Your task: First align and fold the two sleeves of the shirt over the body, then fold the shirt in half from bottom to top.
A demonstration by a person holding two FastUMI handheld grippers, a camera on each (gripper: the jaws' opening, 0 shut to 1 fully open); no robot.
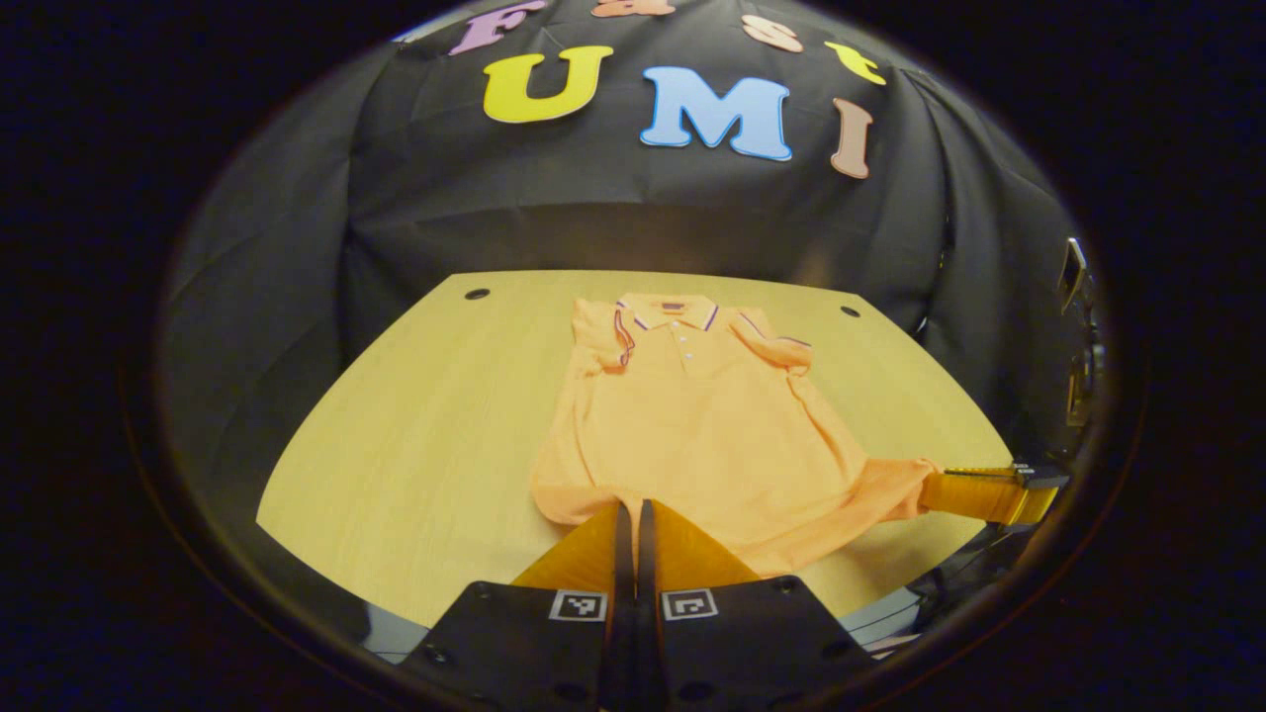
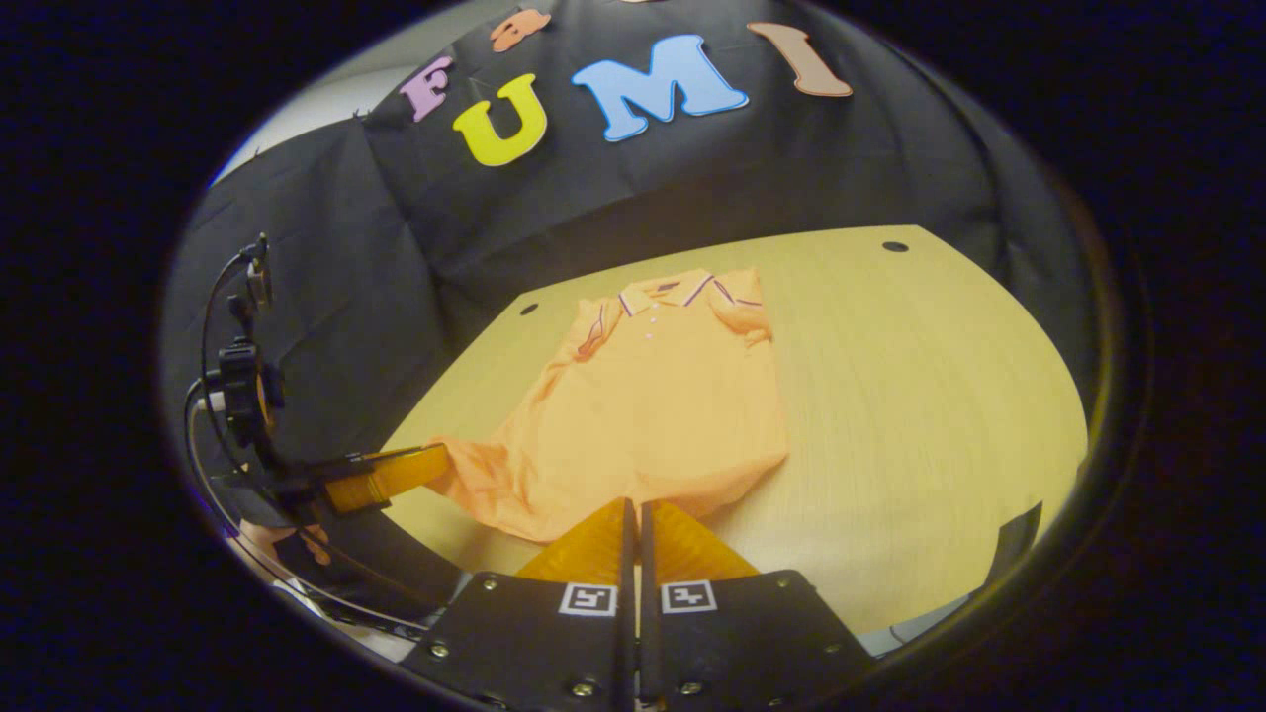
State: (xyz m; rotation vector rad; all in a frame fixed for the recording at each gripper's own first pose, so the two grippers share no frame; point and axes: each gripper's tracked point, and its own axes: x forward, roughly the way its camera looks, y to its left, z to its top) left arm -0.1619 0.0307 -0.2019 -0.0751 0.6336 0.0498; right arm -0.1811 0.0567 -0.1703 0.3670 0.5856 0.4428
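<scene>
Sleeves (image 1: 603, 341) folded in; both grippers (image 1: 634, 509) (image 2: 634, 506), fingers pinched on shirt (image 1: 692, 425) hem. Next, probably lift toward collar (image 1: 673, 309).

Plain orange short-sleeved polo shirt (image 1: 692, 425) with dark-striped collar and cuffs, on a pale yellow wood-grain table (image 1: 415, 445).

Both tongs, left (image 1: 633, 509) and right (image 2: 633, 506), low, fingers pressed together
</scene>
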